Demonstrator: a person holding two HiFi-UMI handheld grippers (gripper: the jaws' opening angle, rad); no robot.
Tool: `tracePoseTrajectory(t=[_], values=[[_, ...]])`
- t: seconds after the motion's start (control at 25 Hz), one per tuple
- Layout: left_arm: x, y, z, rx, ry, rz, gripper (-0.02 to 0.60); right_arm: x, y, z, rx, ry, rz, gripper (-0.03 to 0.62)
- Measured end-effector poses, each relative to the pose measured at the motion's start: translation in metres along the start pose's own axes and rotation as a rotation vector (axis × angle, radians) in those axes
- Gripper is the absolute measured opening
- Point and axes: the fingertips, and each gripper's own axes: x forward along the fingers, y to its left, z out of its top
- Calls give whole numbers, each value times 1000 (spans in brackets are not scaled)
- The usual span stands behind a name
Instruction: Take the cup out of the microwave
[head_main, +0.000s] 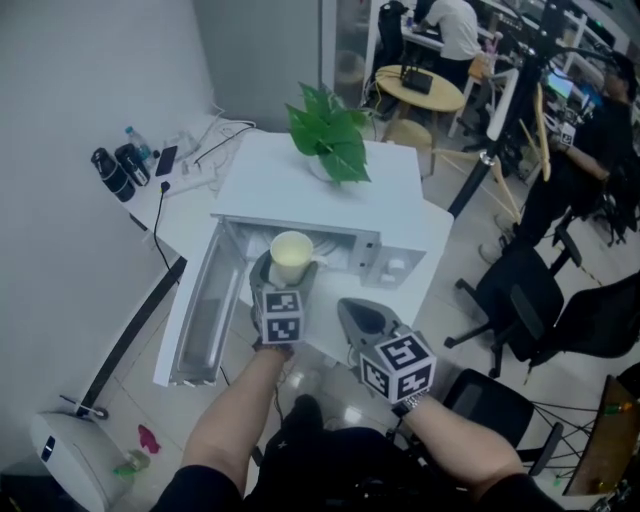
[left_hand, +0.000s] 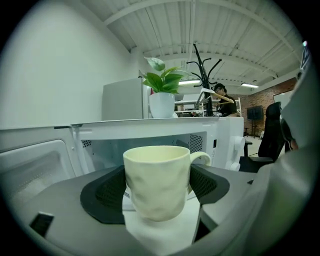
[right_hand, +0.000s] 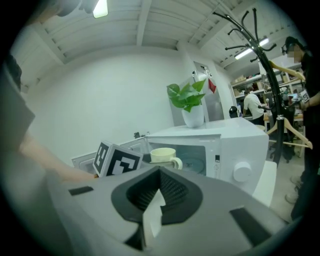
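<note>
The right gripper (right_hand: 159, 192) fills the foreground, its dark jaws pressed together with nothing between them. Beyond it, the left gripper's marker cube (right_hand: 116, 161) sits just beside a cream cup (right_hand: 163, 155) — both in front of the open white microwave (right_hand: 240, 145), which has a potted plant (right_hand: 189, 102) on top.

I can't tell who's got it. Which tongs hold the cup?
The left tongs: their jaws clamp the cream cup. The right tongs are shut, with nothing between.

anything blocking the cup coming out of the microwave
Nothing visible. The left hand-held gripper is shut on the cup at the microwave mouth; the door stands wide open, the right hand-held gripper off to the side.
</note>
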Motion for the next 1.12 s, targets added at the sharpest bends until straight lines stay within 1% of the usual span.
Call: tracePoseTrajectory(t=[0.36,0.6,0.88,1.12], values=[[-40,-10,13,14,-28,36,397,-25,16,8,-18,-49,33,14],[-69,-17,20,7,-38,51,397,-45,28,12,-21,-63,47,14],[-99,-26,29,8,-58,46,397,-58,45,14,-23,-81,56,14],[-123,-25,34,16,-74,24,397,-65,63,18,-32,-96,35,14]])
